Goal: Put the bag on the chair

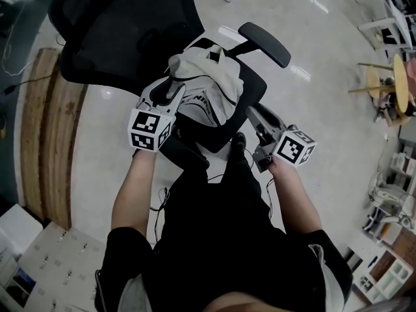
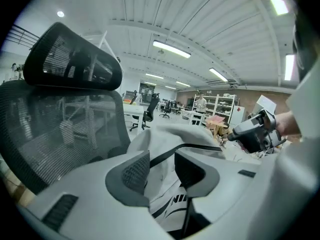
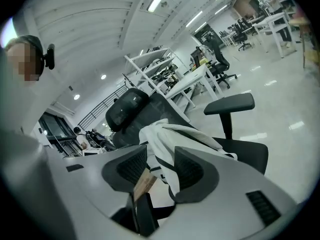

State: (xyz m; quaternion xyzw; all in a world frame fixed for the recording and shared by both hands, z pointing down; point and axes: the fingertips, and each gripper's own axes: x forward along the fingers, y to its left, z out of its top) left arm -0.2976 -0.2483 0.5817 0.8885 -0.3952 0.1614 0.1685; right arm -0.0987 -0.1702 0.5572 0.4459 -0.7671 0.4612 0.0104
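On the chair seat (image 1: 255, 88), head view: the bag (image 1: 208, 86), white with black markings, lies slumped across the middle, between the backrest and the seat's front edge. One flap reaches toward the front corner. The left hand-held gripper (image 1: 174, 95) has its tips at the bag's side nearest the person. The right hand-held gripper (image 1: 252, 114) hovers just off the seat's front edge, apart from the bag.

Left gripper view: the jaws stand moderately apart. White fabric and a black strap show in the gap, but no pad is seen pinching either. The mesh backrest (image 2: 55, 129) rises behind on the left.

Right gripper view: the jaws are moderately apart and hold nothing. The bag sits beyond them on the seat, with the far armrest (image 3: 230, 104) standing clear of it.

Assessment: placement appears all but complete, and the step in hand is the release. It is done well if the left jaws are opened clear of the strap and drawn straight back toward the seat's near edge, low and slow. That way no loop snags and drags the bag forward.

Orientation: the bag is crumpled, so its axis is only approximate. It appears to run from the seat's back edge toward the front corner, bulk rearward, with no opening seen.
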